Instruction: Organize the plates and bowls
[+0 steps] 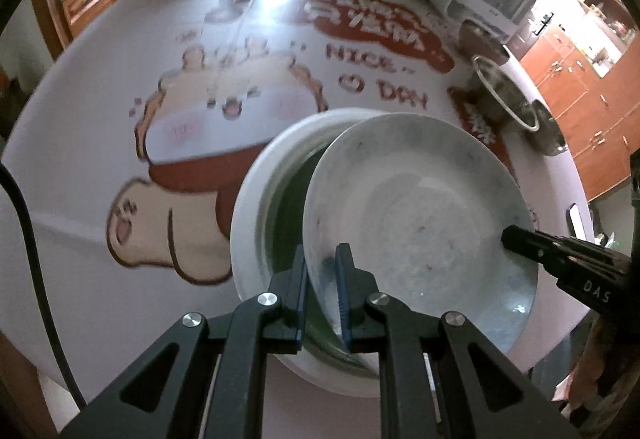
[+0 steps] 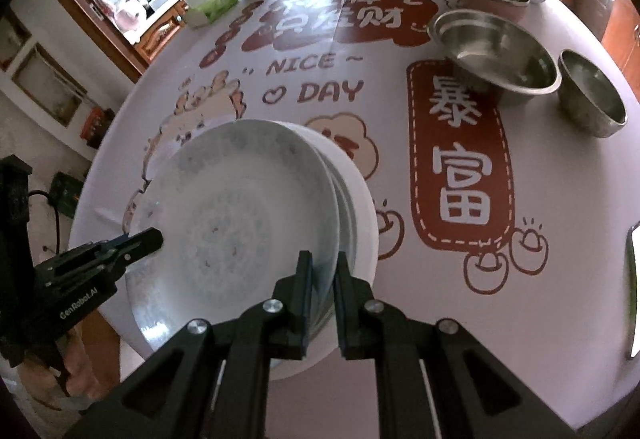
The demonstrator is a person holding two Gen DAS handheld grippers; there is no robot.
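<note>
Left gripper (image 1: 323, 271) and right gripper (image 2: 323, 271) pinching marbled plate (image 1: 420, 219) rim, six o'clock each view; lower level onto white plate stack (image 2: 360, 207).

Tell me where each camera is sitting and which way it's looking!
Left wrist: sits on the left gripper, looking forward along its fingers clamped on the pale marbled round plate; the right gripper's tip shows at right.
Right wrist: sits on the right gripper, looking along its fingers around the same plate's rim toward three shiny steel bowls; the left gripper shows at left.
Shared: the plate, the white plate stack underneath, the cartoon-printed round table.
</note>
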